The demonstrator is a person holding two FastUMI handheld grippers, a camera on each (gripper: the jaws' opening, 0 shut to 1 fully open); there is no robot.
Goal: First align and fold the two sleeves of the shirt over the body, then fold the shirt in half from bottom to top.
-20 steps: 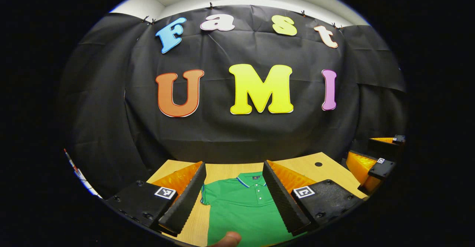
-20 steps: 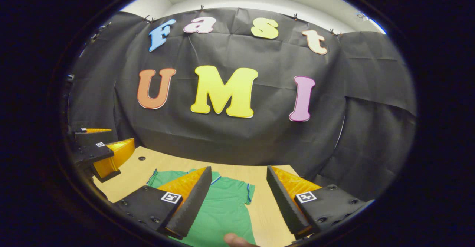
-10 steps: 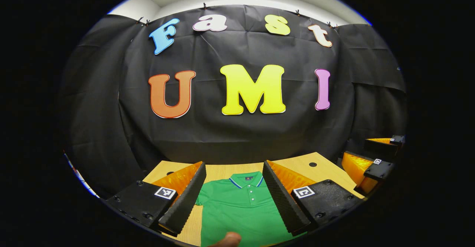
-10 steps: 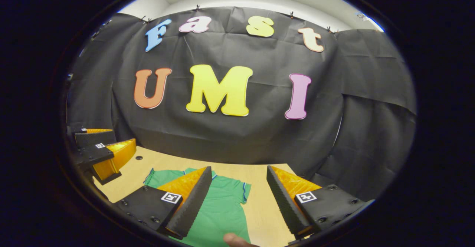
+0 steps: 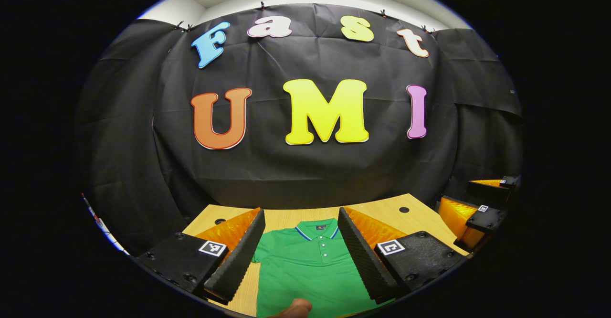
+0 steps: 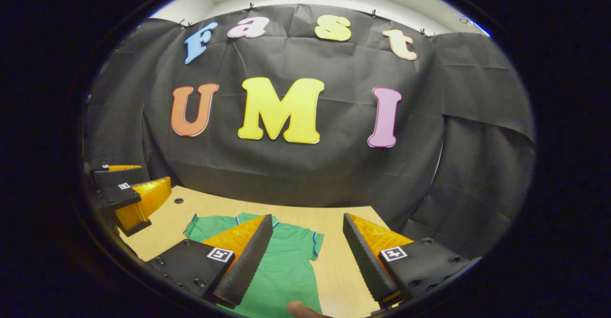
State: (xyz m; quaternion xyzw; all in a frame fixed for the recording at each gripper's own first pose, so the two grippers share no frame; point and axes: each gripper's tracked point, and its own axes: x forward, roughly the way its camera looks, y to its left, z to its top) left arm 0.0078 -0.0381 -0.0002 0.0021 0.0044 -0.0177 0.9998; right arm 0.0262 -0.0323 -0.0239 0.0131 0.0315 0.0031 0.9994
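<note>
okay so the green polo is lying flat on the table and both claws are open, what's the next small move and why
Probably lower the right claw onto the sleeve in front of it. The green shirt lies flat on the table with that sleeve still spread out, and both claws, the left claw too, are open and hold nothing.

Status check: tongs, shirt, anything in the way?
Left tongs open, right tongs open, both above the table. Green collared polo shirt flat on wooden table, sleeves unfolded. Nothing blocking.

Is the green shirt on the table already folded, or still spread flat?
Spread flat: the shirt shows collar up, its sleeve still lying out sideways.
</note>
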